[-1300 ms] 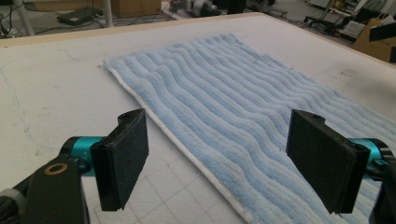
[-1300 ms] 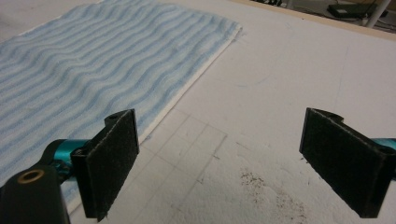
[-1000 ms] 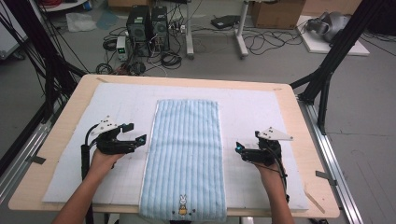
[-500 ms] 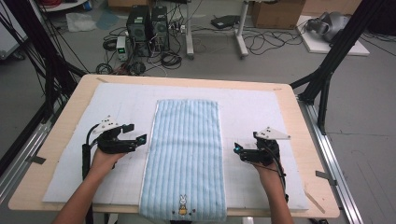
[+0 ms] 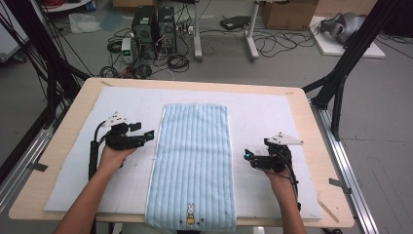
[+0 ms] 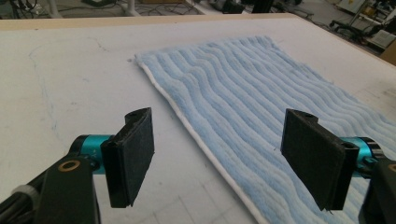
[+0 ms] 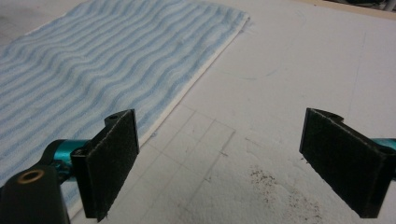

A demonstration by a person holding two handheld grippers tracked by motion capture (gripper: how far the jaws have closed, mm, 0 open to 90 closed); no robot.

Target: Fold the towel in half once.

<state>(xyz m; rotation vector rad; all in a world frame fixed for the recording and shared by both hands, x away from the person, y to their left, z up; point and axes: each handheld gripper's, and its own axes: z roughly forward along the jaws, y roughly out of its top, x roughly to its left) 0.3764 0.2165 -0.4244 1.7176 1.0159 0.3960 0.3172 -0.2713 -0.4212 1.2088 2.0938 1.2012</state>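
Wide wooden table [image 5: 311,122] under a white mat [image 5: 253,112], and lying flat down the middle of that mat, long axis running away from the person, is the light blue towel [image 5: 192,161], its near end just over the table's front edge. Ribbed stripes run its length, a thin white hem trims the long sides, and a small rabbit picture [image 5: 191,215] sits at the near end. No folds, no bunching that I can see. Now the hands: the left gripper [image 5: 144,137] is right at the towel's left edge, about midway along, jaws standing wide with nothing between the pads, and they have just been closing a touch; in the left gripper view the white hem [image 6: 205,144] runs between the two black pads [image 6: 133,156], so it looks lined up for a pinch. The right gripper [image 5: 248,156] sits just off the right edge, also spread wide and empty, with the hem [image 7: 187,100] passing near its left-hand pad [image 7: 112,161] and bare mat under the rest. My read: this is the approach to grab both long sides. To do it well, drop each lower pad to the mat, slide it under the hem rather than onto the pile, and take matching points on both sides so the cloth lifts level. The right one needs to come in closer first.
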